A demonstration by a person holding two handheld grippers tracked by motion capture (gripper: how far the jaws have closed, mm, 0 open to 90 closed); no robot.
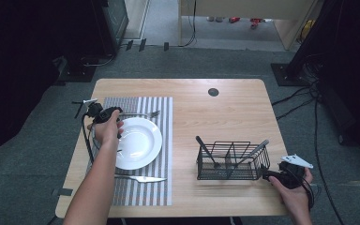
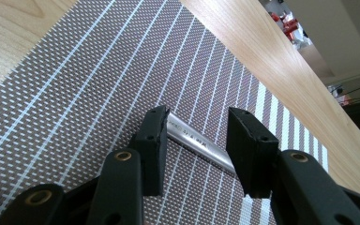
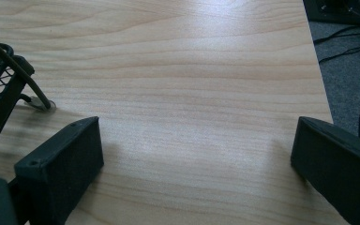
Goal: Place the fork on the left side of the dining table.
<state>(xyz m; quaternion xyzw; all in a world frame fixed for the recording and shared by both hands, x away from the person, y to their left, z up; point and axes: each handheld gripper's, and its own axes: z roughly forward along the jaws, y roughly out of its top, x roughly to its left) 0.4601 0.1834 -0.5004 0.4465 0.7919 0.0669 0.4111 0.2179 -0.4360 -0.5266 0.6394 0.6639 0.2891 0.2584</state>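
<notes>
A smooth steel fork [image 2: 198, 140] was seen lying flat on the woven, striped mat [image 2: 98, 93], above the round white plate [image 1: 138, 143]. The left gripper [image 2: 194, 136] was set astride the handle, jaws partly apart; a gap showed at the right pad, while contact at the left pad could not be made out. Fine stamped lettering on the handle was too small to be read, and the tines were hidden by the jaws. The right gripper [image 3: 194, 154] was held wide open over bare grained wood of the table [image 3: 192, 70], nothing between its jaws, beside a black wire caddy [image 1: 232, 161].
</notes>
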